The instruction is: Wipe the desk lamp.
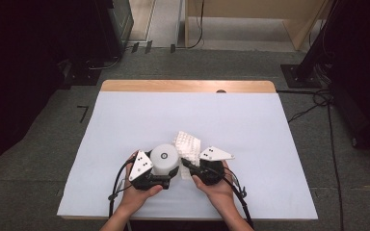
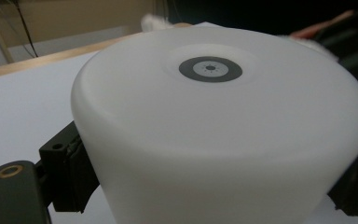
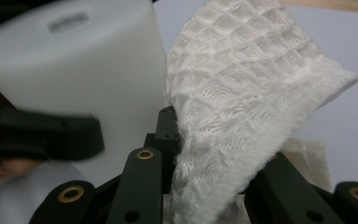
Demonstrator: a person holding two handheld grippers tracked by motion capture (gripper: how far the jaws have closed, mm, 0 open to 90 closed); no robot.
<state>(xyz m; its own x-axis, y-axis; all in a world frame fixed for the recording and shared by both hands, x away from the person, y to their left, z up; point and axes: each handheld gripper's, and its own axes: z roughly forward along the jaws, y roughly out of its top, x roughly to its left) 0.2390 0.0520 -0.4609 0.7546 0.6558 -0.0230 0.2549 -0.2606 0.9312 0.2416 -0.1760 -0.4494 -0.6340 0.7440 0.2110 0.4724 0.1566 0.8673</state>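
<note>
Two grippers busy near the table's front edge, wiping in hand.
Left gripper (image 1: 161,180) clamped round white container (image 1: 165,159), apparently to steady it upright on the table (image 1: 125,120); right gripper (image 1: 189,167) clenched on waffle-weave cloth (image 1: 187,146), held against the container's side, likely for wiping. White sheet over a wooden top, grey carpet, dark stands and cables around.

White tub's (image 2: 214,140) base cut off below; blurred dark tongs (image 3: 42,135) before it.
</note>
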